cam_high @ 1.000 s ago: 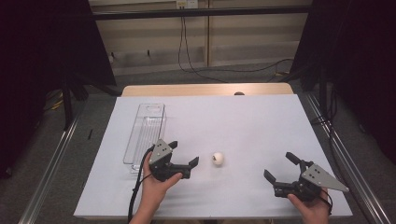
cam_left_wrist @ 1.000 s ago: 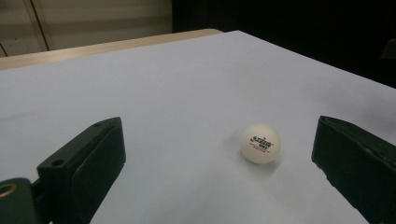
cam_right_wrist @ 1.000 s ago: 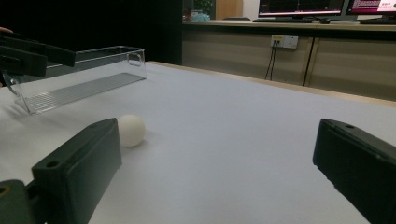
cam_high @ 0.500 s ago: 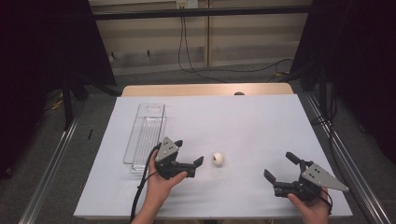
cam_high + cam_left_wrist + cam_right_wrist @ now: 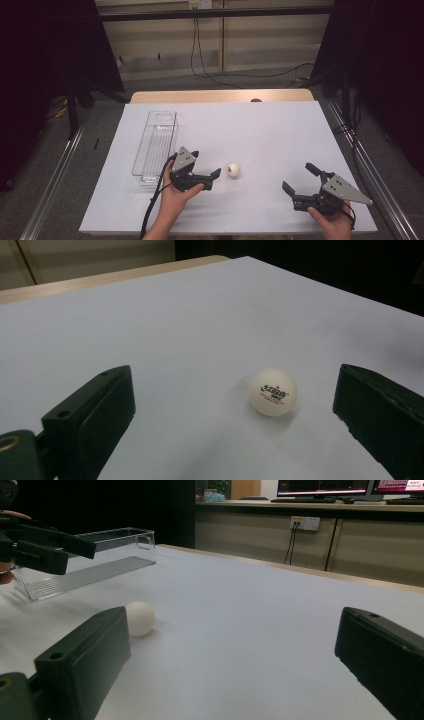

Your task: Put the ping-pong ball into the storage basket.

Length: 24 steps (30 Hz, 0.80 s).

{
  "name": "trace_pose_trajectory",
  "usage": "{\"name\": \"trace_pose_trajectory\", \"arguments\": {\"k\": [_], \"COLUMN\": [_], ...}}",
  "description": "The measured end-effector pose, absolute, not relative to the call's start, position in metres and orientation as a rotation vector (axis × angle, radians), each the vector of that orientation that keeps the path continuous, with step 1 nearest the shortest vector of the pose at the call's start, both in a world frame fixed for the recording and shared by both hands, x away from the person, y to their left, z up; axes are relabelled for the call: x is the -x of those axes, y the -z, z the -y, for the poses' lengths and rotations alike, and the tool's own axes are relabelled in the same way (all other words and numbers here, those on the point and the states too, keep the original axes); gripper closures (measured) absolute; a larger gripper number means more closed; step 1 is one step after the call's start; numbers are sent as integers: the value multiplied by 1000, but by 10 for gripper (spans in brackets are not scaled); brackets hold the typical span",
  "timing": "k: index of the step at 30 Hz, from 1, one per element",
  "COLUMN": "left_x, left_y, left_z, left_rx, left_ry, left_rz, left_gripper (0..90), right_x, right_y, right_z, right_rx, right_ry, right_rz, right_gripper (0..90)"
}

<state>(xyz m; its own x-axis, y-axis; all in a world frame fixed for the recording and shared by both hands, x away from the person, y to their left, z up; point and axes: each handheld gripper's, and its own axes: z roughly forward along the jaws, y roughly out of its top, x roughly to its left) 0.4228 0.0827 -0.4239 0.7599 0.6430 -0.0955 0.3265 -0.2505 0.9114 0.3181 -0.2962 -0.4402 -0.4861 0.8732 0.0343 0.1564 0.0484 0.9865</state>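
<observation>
A white table-tennis ball [image 5: 233, 170] with a printed logo lies on the white table sheet [image 5: 260, 135]. My left gripper [image 5: 205, 163] is open just left of the ball, jaws pointing at it. In the left gripper view the ball [image 5: 273, 391] rests on the sheet ahead of the gripper [image 5: 235, 385], nearer the right jaw and not touching either one. My right gripper [image 5: 298, 176] is open near the front right edge, with nothing between its jaws. From the right gripper [image 5: 235, 630] the ball [image 5: 140, 618] shows beyond the left jaw.
A long clear plastic tray [image 5: 155, 145] lies lengthwise at the table's left, just behind my left hand; it also shows in the right gripper view as the tray [image 5: 90, 565]. A wooden strip [image 5: 220, 95] borders the far edge. Metal rails run along both sides.
My left gripper has slid to the right, closer to the ball, and stays open. The right gripper and the ball have not moved.
</observation>
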Motion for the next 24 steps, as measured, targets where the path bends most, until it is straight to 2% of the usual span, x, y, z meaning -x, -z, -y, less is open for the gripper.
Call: {"name": "trace_pose_trajectory", "arguments": {"k": [24], "left_x": [-428], "left_y": [430], "left_z": [-62], "left_rx": [-1904], "left_ry": [-331], "left_rz": [-726], "left_gripper": [35], "right_x": [-318], "right_y": [440], "right_z": [296], "right_rx": [-1041], "right_ry": [-1483], "right_rz": [-1714], "right_gripper": [7]}}
